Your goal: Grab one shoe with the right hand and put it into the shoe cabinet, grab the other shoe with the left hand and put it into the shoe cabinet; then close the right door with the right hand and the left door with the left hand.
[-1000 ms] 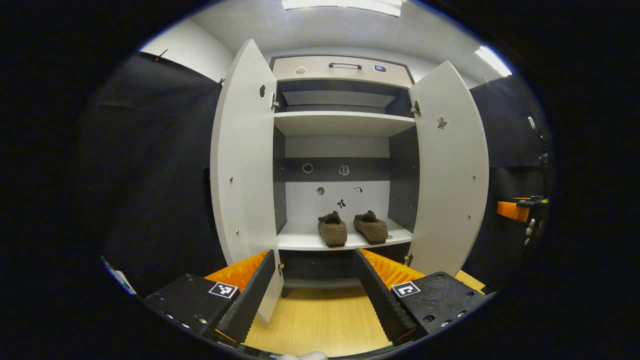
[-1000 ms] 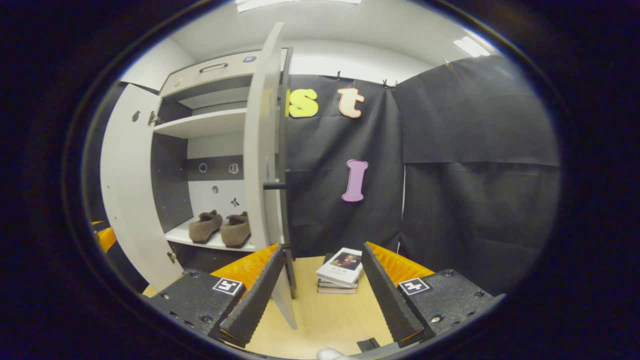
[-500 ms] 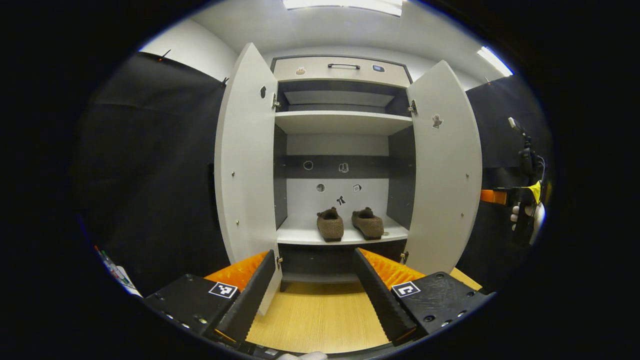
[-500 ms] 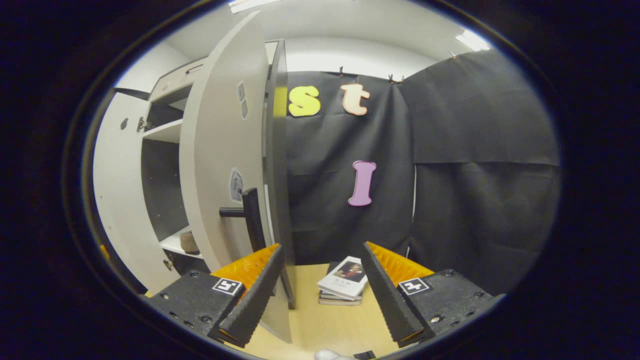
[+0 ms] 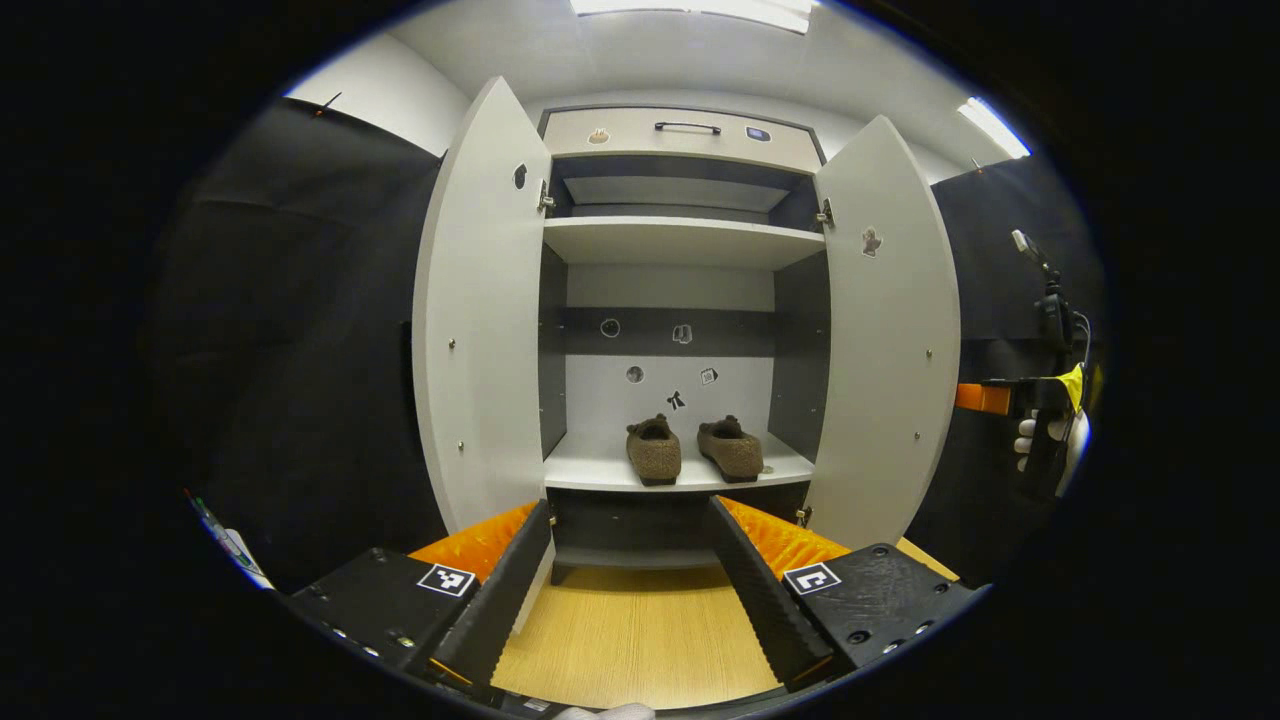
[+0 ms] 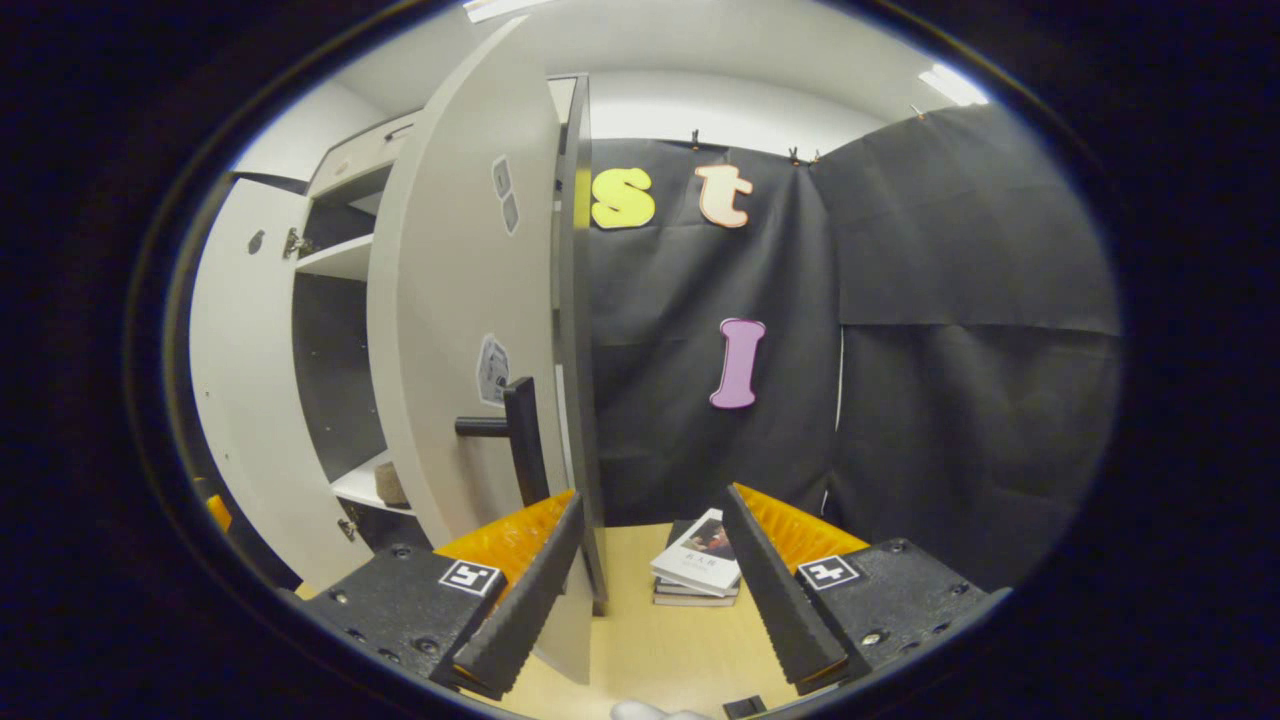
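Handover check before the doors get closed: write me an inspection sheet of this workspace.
Surface: wooden floor in front of the shoe cabinet.
Job's things: two brown shoes side by side on the lower shelf; left door and right door both open.
Clutter: stack of books on the floor beside the cabinet.
Grippers: left gripper open, holding nothing; right gripper open, beside the right door's outer face near its handle.
Cables: nothing seen for certain.
Surroundings: black cloth wall, ceiling lights.
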{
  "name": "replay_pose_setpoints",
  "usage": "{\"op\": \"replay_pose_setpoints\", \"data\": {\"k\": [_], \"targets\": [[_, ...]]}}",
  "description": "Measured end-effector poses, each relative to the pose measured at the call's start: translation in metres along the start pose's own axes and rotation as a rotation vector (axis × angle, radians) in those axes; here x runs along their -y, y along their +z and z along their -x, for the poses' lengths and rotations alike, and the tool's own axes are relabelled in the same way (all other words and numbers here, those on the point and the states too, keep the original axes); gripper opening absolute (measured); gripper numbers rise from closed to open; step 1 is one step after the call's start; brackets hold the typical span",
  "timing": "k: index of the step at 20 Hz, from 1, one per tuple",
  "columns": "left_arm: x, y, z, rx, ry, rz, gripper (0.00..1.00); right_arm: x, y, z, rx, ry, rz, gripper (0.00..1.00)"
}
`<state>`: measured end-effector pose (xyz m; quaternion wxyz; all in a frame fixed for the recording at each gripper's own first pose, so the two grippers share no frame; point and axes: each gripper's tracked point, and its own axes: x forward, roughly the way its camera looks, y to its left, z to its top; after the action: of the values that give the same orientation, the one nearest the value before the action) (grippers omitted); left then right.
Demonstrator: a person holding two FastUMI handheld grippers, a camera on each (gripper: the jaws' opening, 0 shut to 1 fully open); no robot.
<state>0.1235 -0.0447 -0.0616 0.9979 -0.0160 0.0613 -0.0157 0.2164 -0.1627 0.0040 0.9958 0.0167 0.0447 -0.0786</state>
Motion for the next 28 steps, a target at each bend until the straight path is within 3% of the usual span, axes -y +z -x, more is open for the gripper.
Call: {"op": "replay_pose_setpoints", "data": {"k": [12, 13, 14, 15, 22, 28], "targets": [[-0.034, 0.002, -0.003, 0.007, 0.023, 0.01, 0.96, -0.134, -0.011, -0.009, -0.014, 0.201, 0.011, 0.94], [-0.038, 0.001, -0.003, 0.005, 0.027, 0.008, 0.96, -0.143, -0.011, -0.009, -0.015, 0.208, 0.001, 0.89], [-0.042, 0.001, -0.003, 0.005, 0.031, 0.005, 0.96, -0.147, -0.008, -0.007, -0.004, 0.21, -0.004, 0.98], [-0.045, 0.002, -0.003, 0.007, 0.033, 0.003, 0.96, -0.148, -0.006, -0.004, 0.008, 0.206, 0.001, 1.0], [-0.079, 0.011, -0.009, 0.019, 0.073, -0.022, 0.96, -0.15, -0.026, 0.024, -0.015, 0.195, 0.025, 0.99], [-0.16, 0.035, -0.017, 0.07, 0.191, -0.061, 0.96, -0.156, -0.059, 0.048, -0.073, 0.177, 0.033, 1.0]]}}
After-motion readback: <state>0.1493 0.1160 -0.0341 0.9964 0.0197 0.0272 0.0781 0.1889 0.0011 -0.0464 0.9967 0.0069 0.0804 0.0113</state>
